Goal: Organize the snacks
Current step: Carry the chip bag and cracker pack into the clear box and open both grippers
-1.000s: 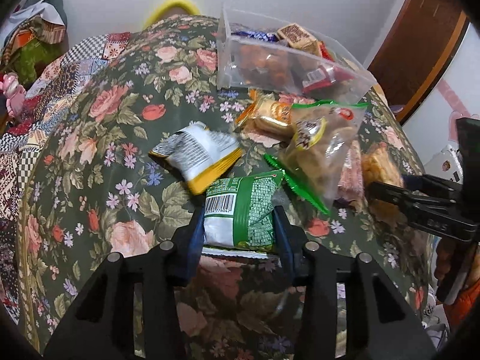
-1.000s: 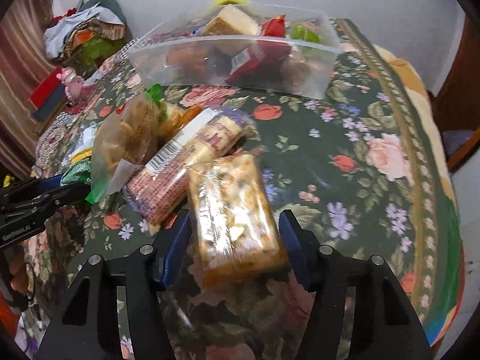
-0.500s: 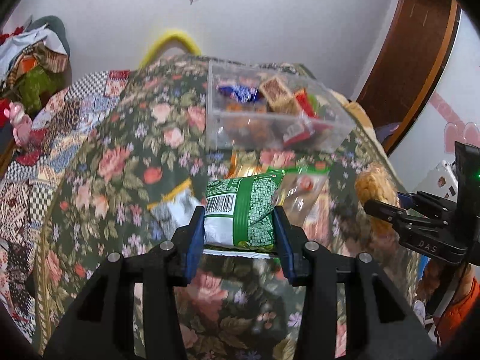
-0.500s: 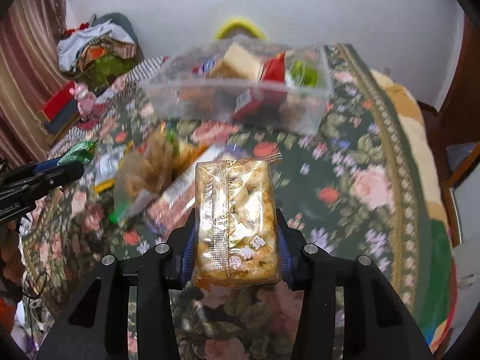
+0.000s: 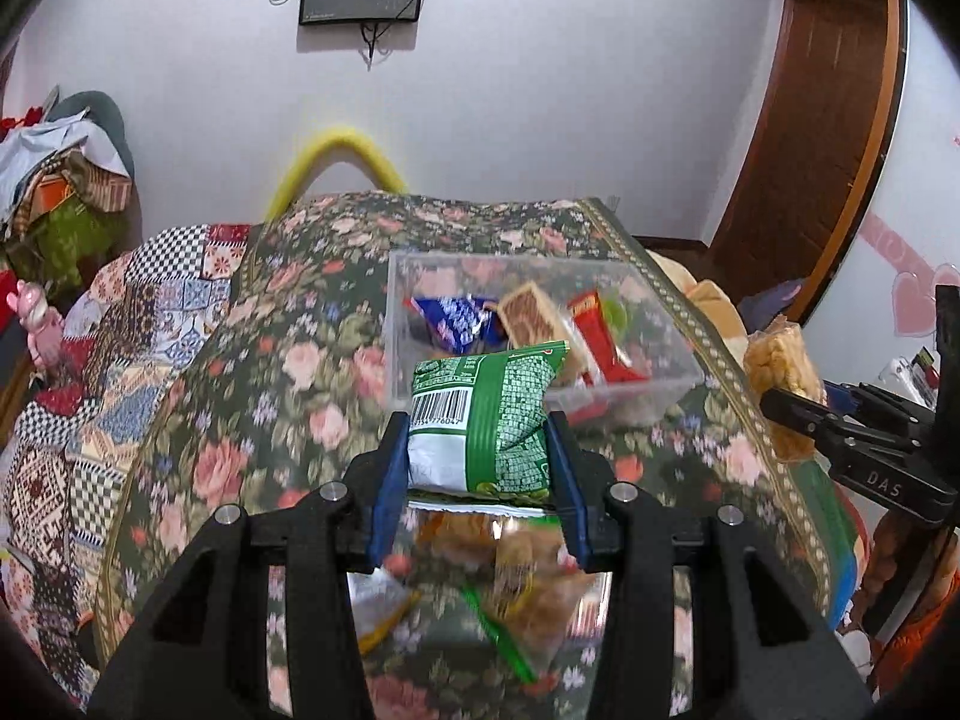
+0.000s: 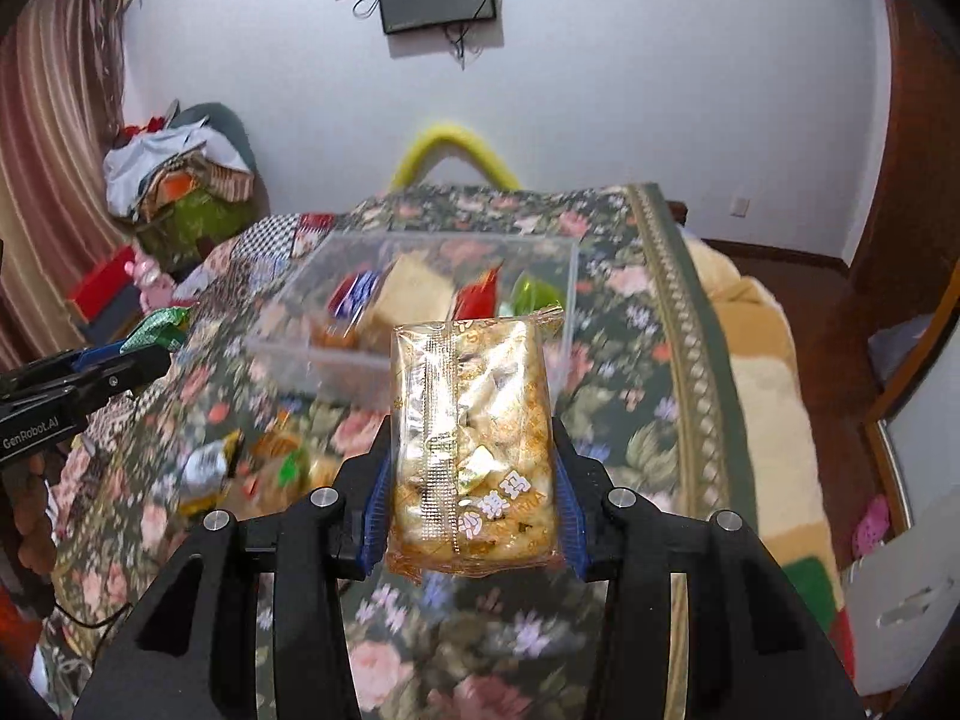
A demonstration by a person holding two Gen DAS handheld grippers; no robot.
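Observation:
My left gripper (image 5: 480, 468) is shut on a green and white snack packet (image 5: 486, 420) and holds it in the air in front of the clear plastic bin (image 5: 630, 402). My right gripper (image 6: 471, 474) is shut on a clear-wrapped golden rice cake bar (image 6: 474, 444), also lifted, in front of the same bin (image 6: 336, 366). The bin holds several snacks, among them a blue packet (image 5: 456, 318) and a red one (image 5: 606, 336). Each gripper shows in the other's view: the right one (image 5: 798, 414) at the right, the left one (image 6: 138, 360) at the left.
Loose snack bags lie on the floral tablecloth below the grippers (image 5: 528, 588) (image 6: 210, 468). The table's right edge drops off to a chair with a beige cushion (image 6: 762, 360). A pile of clothes (image 6: 174, 174) sits at the back left. A wall stands behind the table.
Both grippers have risen and tilted up with their snacks; the right gripper closed on the rice cake bar. The bin now sits closer ahead and the loose bags lie lower in view.

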